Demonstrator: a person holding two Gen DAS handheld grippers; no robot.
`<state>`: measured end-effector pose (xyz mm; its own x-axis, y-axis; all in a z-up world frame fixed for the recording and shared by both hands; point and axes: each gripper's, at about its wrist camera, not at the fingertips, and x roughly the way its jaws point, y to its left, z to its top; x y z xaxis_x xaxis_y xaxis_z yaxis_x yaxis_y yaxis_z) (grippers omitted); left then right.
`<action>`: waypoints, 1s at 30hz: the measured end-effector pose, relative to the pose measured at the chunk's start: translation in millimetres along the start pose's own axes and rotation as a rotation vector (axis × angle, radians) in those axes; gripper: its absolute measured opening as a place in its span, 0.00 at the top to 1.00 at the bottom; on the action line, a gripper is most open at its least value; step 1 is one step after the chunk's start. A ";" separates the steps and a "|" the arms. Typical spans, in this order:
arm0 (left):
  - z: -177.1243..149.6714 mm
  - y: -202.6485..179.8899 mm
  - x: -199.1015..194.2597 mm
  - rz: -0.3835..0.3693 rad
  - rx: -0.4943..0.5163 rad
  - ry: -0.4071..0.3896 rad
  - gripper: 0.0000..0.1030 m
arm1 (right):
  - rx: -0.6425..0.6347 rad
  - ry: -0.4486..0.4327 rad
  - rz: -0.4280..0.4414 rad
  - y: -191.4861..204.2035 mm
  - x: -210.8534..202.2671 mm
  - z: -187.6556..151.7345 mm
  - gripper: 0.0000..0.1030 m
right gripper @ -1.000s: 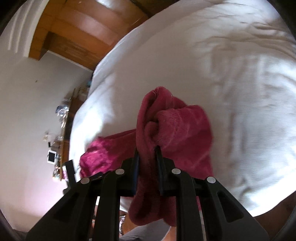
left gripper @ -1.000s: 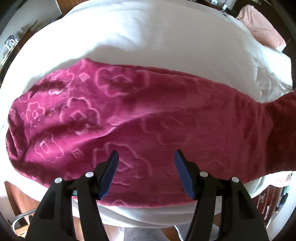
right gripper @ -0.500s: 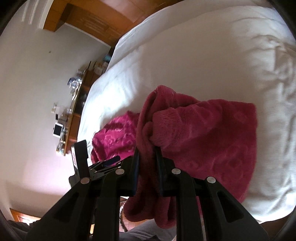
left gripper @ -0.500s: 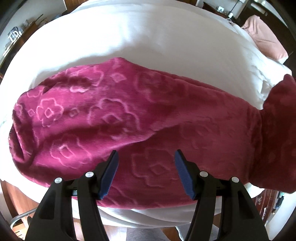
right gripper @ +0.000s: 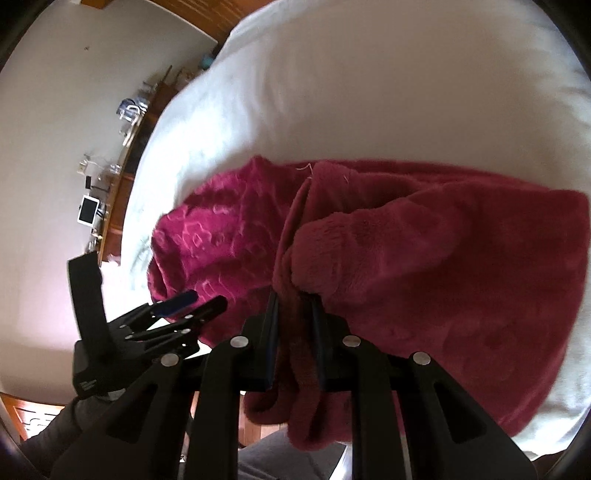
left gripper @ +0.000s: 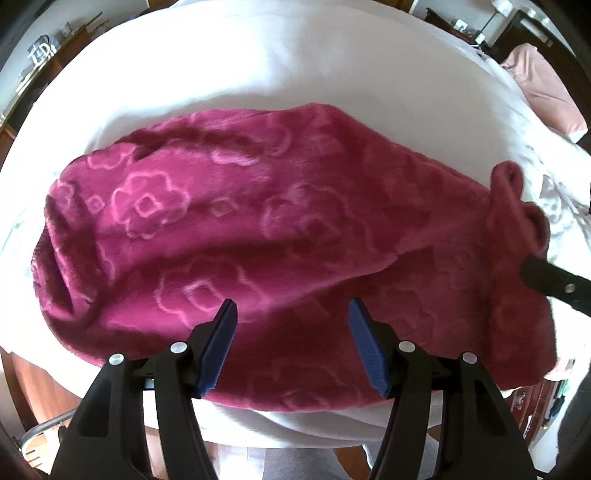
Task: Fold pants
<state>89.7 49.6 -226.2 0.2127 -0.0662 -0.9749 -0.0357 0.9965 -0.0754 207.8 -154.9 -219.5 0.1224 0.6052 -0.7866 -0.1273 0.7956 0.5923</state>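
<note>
1. Task item: magenta plush fleece pants with an embossed flower pattern (left gripper: 258,236), lying lengthwise across the white bedspread (left gripper: 280,62), close to the bed's near edge. One end, at the right of the left wrist view, is lifted off the bed.
2. Right gripper (right gripper: 293,306): jaws clenched on a bunched wad of that raised end. Fabric hangs below the fingers and off the bed edge.
3. Left gripper (left gripper: 291,314): jaws spread wide, nothing between them, hovering above the near long edge of the pants at about mid-length. No contact that I can see.
4. Judgement: a fold is in progress, with the held end to go over the flat part.
5. Risks:
   - The grip is on a wad, not a clean hem, so layers could slip unevenly and the end land twisted or off-square.
   - Plush pile grips itself, so the top layer could drag the bottom layer and wrinkle it once they touch.
   - With the left gripper not pinning anything, the flat part could slide with the pull.
   - The pants sit near the bed edge and some fabric already hangs over, so that weight could pull more off.
   - The soft bedding gives no firm backing for pressing a crease.
6. Surface: a thick white duvet, slightly rumpled, in bright daylight. A pink pillow (left gripper: 543,88) lies at the far right.
7. Room: white wall, wood panelling (right gripper: 207,14) up top, and a wooden sideboard (right gripper: 122,177) along the wall holding small clutter too small to identify.
</note>
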 end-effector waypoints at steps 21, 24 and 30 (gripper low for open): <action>14.5 29.0 -4.7 -0.247 0.013 0.005 0.21 | 0.060 -0.122 -0.225 -2.9 -14.8 12.7 0.64; 16.7 10.3 -5.5 -0.317 0.070 0.014 0.17 | 0.114 -0.144 -0.258 -22.8 -28.6 6.5 0.64; 14.6 -24.4 11.4 -0.368 0.154 0.058 0.15 | 0.142 -0.160 -0.286 -45.9 -50.3 -10.1 0.64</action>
<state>107.2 25.3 -232.4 0.1287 -0.4185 -0.8990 0.1802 0.9014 -0.3938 197.5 -222.1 -208.8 0.2877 0.3451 -0.8934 0.0716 0.9225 0.3794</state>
